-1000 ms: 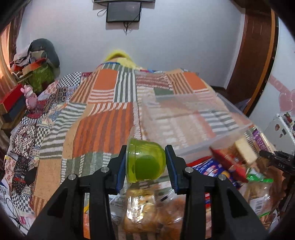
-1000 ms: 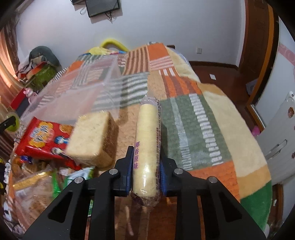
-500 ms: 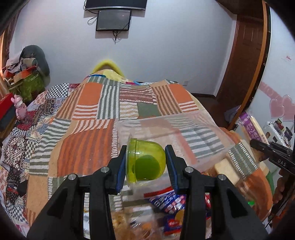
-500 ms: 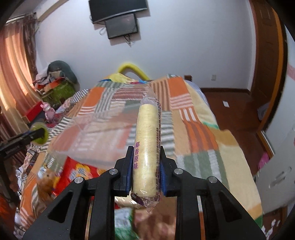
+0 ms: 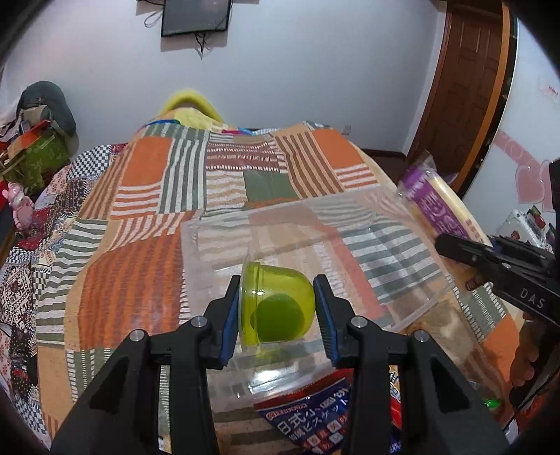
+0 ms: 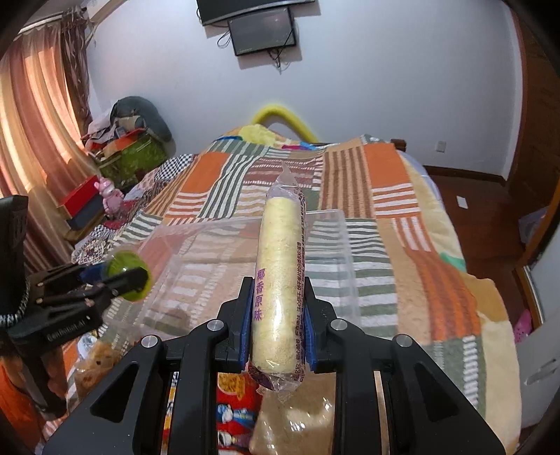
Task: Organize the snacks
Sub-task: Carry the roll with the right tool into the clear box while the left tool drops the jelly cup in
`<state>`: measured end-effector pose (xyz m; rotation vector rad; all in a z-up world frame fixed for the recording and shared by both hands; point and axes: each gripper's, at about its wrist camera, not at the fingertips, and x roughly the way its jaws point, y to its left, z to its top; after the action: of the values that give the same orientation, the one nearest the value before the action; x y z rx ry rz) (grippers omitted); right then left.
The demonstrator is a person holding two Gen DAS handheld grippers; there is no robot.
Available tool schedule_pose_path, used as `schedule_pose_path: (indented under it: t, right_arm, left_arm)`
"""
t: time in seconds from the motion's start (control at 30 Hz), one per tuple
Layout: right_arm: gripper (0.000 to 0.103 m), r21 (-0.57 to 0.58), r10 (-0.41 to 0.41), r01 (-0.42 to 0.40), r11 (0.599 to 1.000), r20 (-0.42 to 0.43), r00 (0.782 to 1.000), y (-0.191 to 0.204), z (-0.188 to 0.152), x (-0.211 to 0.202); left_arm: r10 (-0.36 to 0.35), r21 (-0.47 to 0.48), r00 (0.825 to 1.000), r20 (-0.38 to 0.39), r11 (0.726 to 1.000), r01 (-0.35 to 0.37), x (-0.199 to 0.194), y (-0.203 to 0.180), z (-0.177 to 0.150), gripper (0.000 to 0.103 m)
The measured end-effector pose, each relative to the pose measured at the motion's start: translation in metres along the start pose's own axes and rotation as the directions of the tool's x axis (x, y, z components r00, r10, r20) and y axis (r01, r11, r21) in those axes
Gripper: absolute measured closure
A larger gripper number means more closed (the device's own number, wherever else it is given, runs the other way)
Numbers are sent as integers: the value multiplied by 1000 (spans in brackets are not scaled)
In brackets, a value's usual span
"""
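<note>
Gripping green jelly cup (image 5: 276, 308), left tongs (image 5: 276, 311); right tongs (image 6: 278, 329) clamping pale wrapped roll (image 6: 280, 280).

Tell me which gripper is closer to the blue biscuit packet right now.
Left. The left gripper, shut on the green jelly cup, hangs just above the blue biscuit packet. The right gripper, holding the wrapped roll, is off beyond the clear bin.

Setting: home bedroom. Bed (image 6: 402, 224) under striped patchwork blanket (image 5: 147, 245); wall-mounted screen (image 6: 262, 31); curtains (image 6: 38, 133) at left; wooden door (image 5: 469, 87); pile of clothes and boxes (image 6: 129, 140) in the corner.
</note>
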<state>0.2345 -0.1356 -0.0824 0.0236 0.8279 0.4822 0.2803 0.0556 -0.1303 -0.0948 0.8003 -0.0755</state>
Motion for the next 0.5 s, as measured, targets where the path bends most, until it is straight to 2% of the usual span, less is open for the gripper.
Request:
schedule_pose_path:
  t: [0.4, 0.5]
  right_arm:
    - [82, -31, 22, -25, 999, -94, 995, 0, -2, 21]
    - [79, -28, 23, -26, 999, -102, 995, -2, 0, 19]
  left_arm:
    - [11, 32, 999, -51, 999, -10, 22, -4, -2, 63]
    - [20, 39, 999, -49, 999, -18, 21, -5, -3, 63]
